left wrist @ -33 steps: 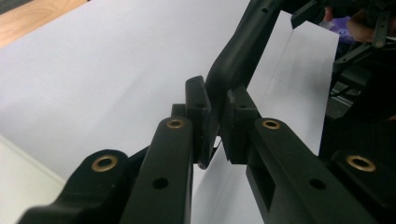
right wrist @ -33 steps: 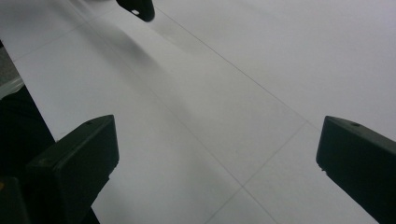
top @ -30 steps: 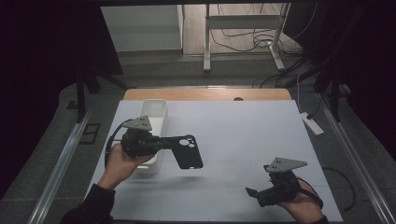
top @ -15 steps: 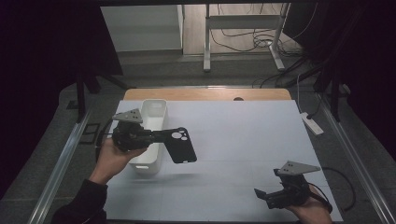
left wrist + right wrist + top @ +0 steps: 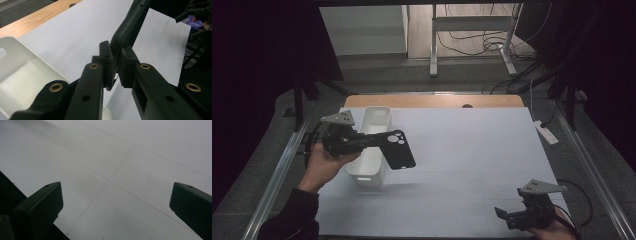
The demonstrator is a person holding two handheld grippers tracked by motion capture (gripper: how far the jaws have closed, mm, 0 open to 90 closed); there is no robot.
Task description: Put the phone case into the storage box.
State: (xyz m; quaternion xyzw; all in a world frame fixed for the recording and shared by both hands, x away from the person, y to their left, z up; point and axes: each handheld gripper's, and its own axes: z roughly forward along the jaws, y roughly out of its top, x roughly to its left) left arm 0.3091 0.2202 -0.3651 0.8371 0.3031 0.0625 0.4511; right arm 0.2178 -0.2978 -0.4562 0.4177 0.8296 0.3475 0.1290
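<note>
I have the black phone case [image 5: 398, 150] clamped by 1 edge in the left gripper [image 5: 369, 140], hanging in the air over the white bin [image 5: 371, 165] near the table's [image 5: 472, 150] left edge. By my reading the pickup is done; lowering and releasing it into the bin is left. The left gripper view shows the pads [image 5: 106, 62] pinching the case's rim, which the high view blurs. My right gripper [image 5: 507, 216] idles at the near right corner, jaws wide apart, empty.

phone case [image 5: 130, 27] top cut off by frame edge, bin [image 5: 22, 75] cropped at left
</note>
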